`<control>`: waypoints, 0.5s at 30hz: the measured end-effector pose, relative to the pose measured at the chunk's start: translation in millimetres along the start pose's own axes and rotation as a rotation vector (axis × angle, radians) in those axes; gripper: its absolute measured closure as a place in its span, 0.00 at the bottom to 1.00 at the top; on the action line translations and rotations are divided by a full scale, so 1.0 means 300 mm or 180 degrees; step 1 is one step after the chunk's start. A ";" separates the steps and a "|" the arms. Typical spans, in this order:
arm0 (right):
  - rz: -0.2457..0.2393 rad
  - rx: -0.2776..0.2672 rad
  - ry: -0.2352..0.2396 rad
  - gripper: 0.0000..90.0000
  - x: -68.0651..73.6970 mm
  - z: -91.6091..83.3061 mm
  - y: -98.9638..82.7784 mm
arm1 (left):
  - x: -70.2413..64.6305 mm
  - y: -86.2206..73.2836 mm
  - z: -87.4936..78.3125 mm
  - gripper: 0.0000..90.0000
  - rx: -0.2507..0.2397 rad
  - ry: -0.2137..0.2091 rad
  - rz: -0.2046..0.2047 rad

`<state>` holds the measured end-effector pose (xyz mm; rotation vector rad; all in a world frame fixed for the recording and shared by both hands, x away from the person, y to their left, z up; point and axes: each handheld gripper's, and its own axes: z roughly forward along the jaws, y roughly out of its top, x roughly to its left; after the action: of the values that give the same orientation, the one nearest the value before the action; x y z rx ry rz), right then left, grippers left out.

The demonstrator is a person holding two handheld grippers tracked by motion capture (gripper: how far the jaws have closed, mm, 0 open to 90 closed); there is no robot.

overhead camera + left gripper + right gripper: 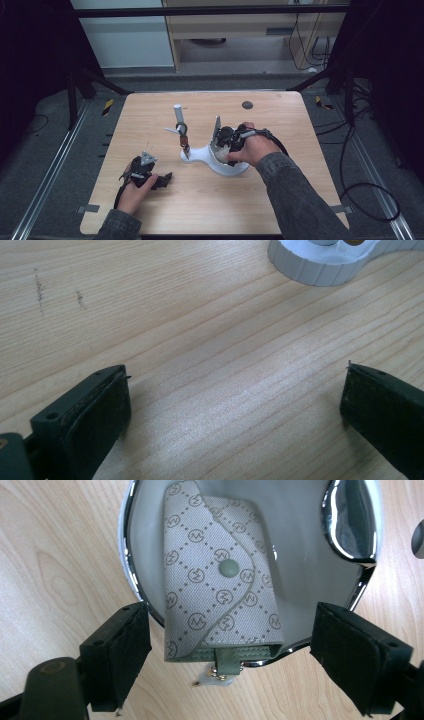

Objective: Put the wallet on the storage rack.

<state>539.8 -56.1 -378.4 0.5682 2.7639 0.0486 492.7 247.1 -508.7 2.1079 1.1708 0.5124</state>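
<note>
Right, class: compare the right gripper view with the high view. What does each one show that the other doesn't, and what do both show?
Right gripper view alone: a patterned key pouch with a snap button, lying in a shiny dish with its lower edge over the rim, between the right gripper's open jaws, which do not press it.

High view alone: the left gripper resting apart, an upright stand on the white base, and the person's sleeves.

Shared: the wooden table and the right gripper at the dish.
</note>
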 end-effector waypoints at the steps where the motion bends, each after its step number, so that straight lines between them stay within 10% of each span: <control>1: 0.0000 0.0000 0.0000 0.17 0.000 0.000 0.000 | 0.000 0.000 0.000 0.00 0.0001 0.0000 0.0001; 15: -0.0003 -0.0009 0.0011 0.11 0.004 -0.003 -0.002 | 0.000 0.000 0.000 0.00 0.0003 -0.0003 0.0001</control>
<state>538.1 -56.1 -378.0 0.5666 2.7668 0.0533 492.7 247.2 -508.6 2.1090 1.1703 0.5112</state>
